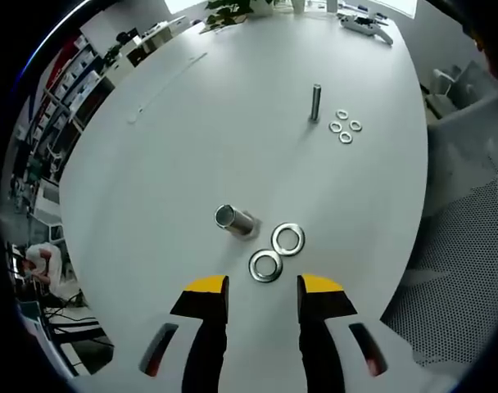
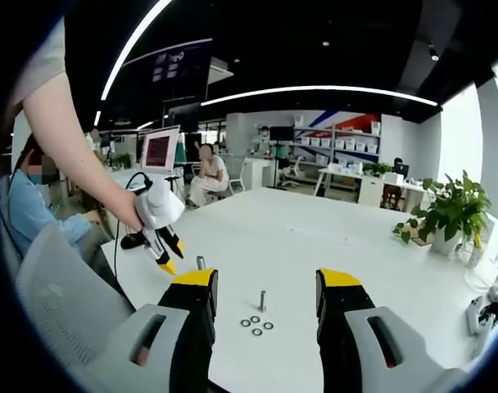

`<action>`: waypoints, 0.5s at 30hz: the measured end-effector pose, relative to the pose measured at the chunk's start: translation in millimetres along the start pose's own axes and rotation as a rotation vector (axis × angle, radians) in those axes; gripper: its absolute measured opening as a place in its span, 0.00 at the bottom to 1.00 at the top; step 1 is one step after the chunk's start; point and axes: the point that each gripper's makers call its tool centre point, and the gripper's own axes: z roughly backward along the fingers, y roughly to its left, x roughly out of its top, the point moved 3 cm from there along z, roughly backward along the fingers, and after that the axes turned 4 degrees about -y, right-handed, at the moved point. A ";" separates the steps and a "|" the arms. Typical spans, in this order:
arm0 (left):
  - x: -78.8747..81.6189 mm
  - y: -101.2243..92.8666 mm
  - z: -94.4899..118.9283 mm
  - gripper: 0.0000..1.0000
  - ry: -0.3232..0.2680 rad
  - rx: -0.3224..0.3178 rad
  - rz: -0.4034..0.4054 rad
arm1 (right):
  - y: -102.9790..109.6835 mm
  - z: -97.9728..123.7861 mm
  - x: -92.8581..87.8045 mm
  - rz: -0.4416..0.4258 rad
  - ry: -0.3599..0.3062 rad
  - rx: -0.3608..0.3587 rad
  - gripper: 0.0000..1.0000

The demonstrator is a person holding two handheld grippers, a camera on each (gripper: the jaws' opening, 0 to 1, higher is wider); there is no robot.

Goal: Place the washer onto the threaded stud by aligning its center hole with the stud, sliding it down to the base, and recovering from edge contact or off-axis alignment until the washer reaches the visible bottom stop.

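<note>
Left claw (image 1: 262, 288): released, jaws apart, nothing between them. Hovering over white table (image 1: 192, 147), looking steeply down.

Two big washers flat on table just ahead of the jaw tips. Near washer (image 1: 265, 266) almost centred on the gap, barely beyond the tips. Far washer (image 1: 288, 239) touching or just beside it, slightly further out and toward the right jaw. Holes facing up, so no long axis to match; an edge pinch looks necessary.

Big stud (image 1: 235, 219) ahead and toward the left jaw, just beside the washers, not touching as far as can be told. Seen nearly end-on from above, so axis upright, roughly in line with the view direction. Base hidden behind its own top; bottom stop not readable from here.

Further out, well apart: small stud (image 1: 316, 102) upright, four small washers (image 1: 345, 125) clustered beside it.

Right claw (image 2: 266, 295): also released, empty, held higher and further back. Same small stud (image 2: 262, 300) and small washers (image 2: 256, 324) between its jaws but low and distant. Left claw (image 2: 169, 260) visible there, held in a hand, tips pointing down at the big stud (image 2: 201, 262).

Judgement: left far nearer the big washers and stud. Nothing picked up yet, task at the start. Likely next: drop straight down onto near washer, pinch, lift, shift toward left-jaw side over the stud. Risk: nudging the neighbouring washer, flat washer slipping out of the pinch.
</note>
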 end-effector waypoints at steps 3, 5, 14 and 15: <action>0.2 0.5 -0.7 0.32 0.004 -0.005 -0.001 | 1.6 -0.7 0.5 0.009 -0.001 0.006 0.50; 0.1 1.9 -1.4 0.32 0.007 -0.003 -0.006 | 2.5 -0.8 0.7 0.012 -0.001 0.009 0.50; -1.7 6.6 -4.8 0.32 0.023 -0.009 -0.014 | 3.2 -0.8 -0.6 0.013 0.006 0.009 0.50; -1.8 7.2 -5.5 0.32 0.023 -0.009 -0.014 | 3.0 -0.7 -1.0 0.015 0.009 0.007 0.50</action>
